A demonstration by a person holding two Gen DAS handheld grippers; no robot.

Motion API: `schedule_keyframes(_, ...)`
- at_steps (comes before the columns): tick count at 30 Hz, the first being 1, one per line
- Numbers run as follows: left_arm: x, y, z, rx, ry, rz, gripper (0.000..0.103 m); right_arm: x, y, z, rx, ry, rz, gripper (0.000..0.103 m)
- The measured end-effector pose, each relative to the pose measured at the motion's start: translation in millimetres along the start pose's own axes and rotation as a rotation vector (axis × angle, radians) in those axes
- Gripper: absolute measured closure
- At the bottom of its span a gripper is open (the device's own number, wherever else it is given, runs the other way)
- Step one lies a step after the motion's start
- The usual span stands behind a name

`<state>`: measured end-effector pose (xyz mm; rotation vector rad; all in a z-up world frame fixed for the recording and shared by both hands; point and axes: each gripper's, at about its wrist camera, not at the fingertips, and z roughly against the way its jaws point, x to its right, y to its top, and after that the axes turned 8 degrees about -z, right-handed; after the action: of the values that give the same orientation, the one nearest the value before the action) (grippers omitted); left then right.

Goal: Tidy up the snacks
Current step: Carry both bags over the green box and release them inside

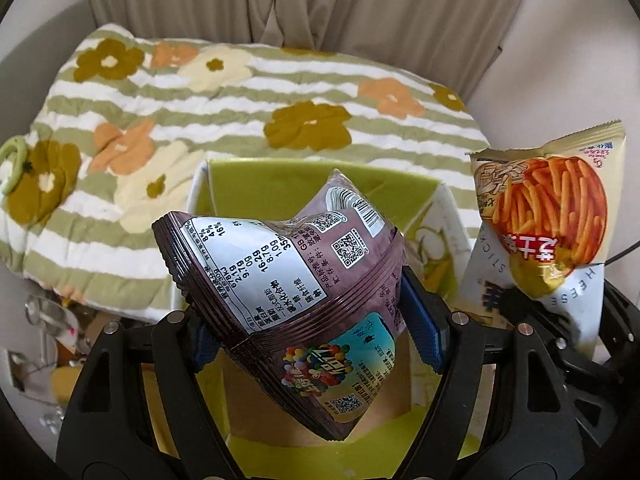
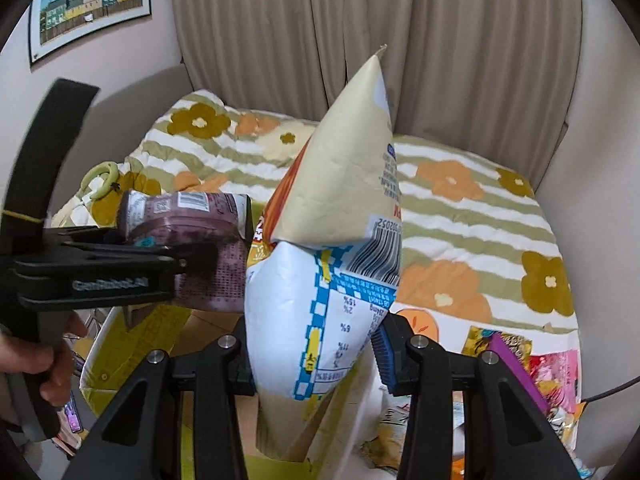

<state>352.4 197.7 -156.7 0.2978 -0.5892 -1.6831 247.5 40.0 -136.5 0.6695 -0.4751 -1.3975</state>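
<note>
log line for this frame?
left claw: holds purple snack bag | right claw: holds cheese sticks bag | both over green box

The purple snack bag (image 1: 288,280) is glossy crinkled foil-type plastic, while the cream cheese-stick bag (image 2: 340,216) looks more matt and smooth. The quilt (image 1: 224,92) on the bed is soft puffy cloth, the curtain (image 2: 360,32) plain woven fabric, and the box (image 1: 280,184) looks like smooth printed cardboard.

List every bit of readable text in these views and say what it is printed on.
"GenRobot.AI": side of the left gripper, slightly blurred.
"HEESE" and "STICKS", upside down: cream snack bag in the right gripper.
"16.2g", "8.7g", "9.7g": nutrition table on the purple snack bag.
"202052": beside the cream bag's barcode.
Chinese print, QR codes, percentages: too small to read.
</note>
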Motion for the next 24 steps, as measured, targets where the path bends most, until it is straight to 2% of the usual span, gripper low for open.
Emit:
schedule_keyframes(4,-9.5,0.0,-26.5,-0.028,-0.001,0.008,0.026,-0.7,0.8,-17.2,-0.038,-0.002,0.002,0.063)
schedule_keyframes(5,-9.5,-0.1,-29.2,-0.035,0.001,0.011,0.021,-1.4,2.1,-20.3,-0.042,0.0,0.003,0.063)
schedule_keyframes(6,-11.1,1.1,-34.2,-0.048,0.007,0.019,0.008,-1.3,2.9,-23.6,-0.048,0.003,0.004,0.063)
schedule_keyframes(7,-13.9,1.5,-38.3,-0.058,0.026,0.028,0.001,-1.5,3.3,-26.8,-0.054,0.005,0.004,0.063)
schedule_keyframes(10,-22.7,-2.8,-39.0,-0.065,0.068,0.043,0.0,-1.9,3.8,-37.0,-0.074,0.009,0.004,0.063)
schedule_keyframes(14,-32.5,-14.6,-25.9,-0.05,0.055,0.067,0.001,-2.3,4.9,-49.1,-0.105,0.013,0.004,0.063)
schedule_keyframes(18,-32.7,-25.5,-5.0,-0.016,0.077,0.08,0.001,-3.2,5.8,-62.7,-0.14,0.017,0.032,0.063)
schedule_keyframes(21,-30.6,-25.6,5.0,0.009,0.091,0.071,0.001,-3.0,8.6,-74.2,-0.158,0.02,0.037,0.063)
schedule_keyframes(24,-27.4,-23.5,12.9,0.032,0.138,0.05,0.001,-3.9,12.5,-85.3,-0.175,0.033,0.049,0.063)
